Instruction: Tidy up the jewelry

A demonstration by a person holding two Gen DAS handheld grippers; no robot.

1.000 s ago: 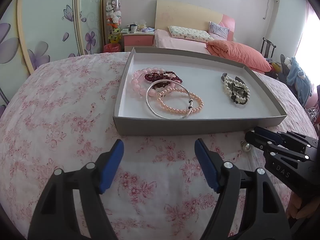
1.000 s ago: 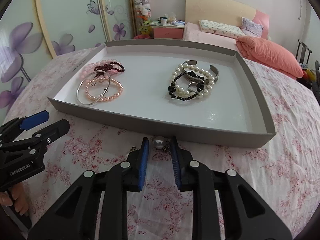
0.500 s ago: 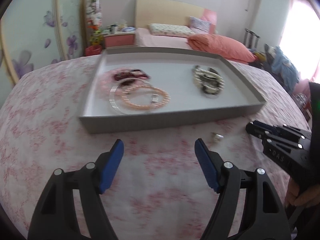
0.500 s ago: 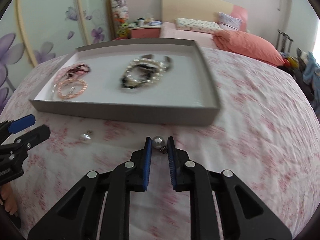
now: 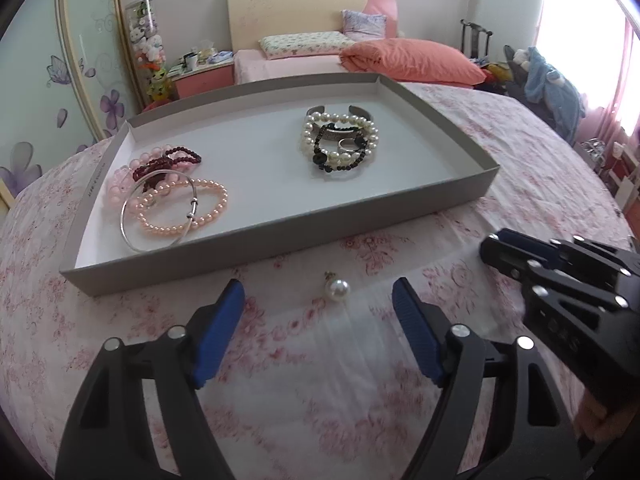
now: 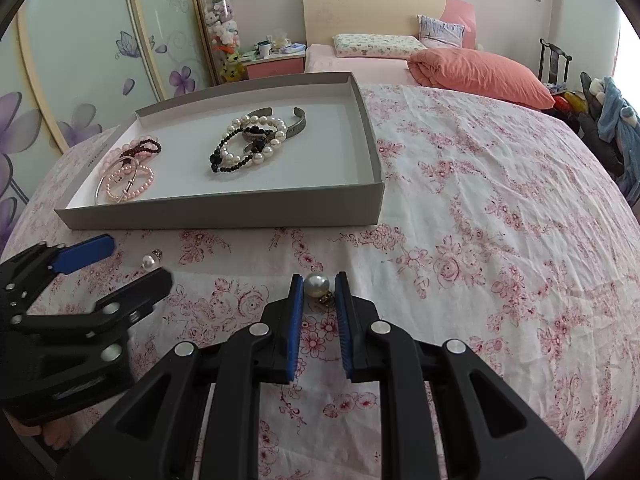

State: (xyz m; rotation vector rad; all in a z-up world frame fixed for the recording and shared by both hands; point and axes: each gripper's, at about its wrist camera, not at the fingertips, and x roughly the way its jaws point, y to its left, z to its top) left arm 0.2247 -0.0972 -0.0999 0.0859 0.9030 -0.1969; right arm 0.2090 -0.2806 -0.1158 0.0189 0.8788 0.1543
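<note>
A: Gripping a pearl earring, the right hand-held gripper is clenching it only at the very tips of its blue pads, low in the centre of the right wrist view, above the floral bedspread. Is that hold looking safe to you?

B: Not very. The pearl is round and smooth, and its gold fitting is hanging below the pads. A tilt or a jolt on the way to the grey tray at the upper left could be squeezing it out, and it would be rolling into the creases of the cloth.

A: And the left hand-held gripper?

B: It is standing released, its jaws having just narrowed slightly. The second pearl earring is lying on the bedspread between and just beyond its pads, at the lower centre of the left wrist view, untouched. Closing off-centre could be flicking it away, or pinching a fold of fabric with it.

A: Anything else?

B: The right hand-held gripper is sitting close at the right edge there, so the two could be bumping.
</note>
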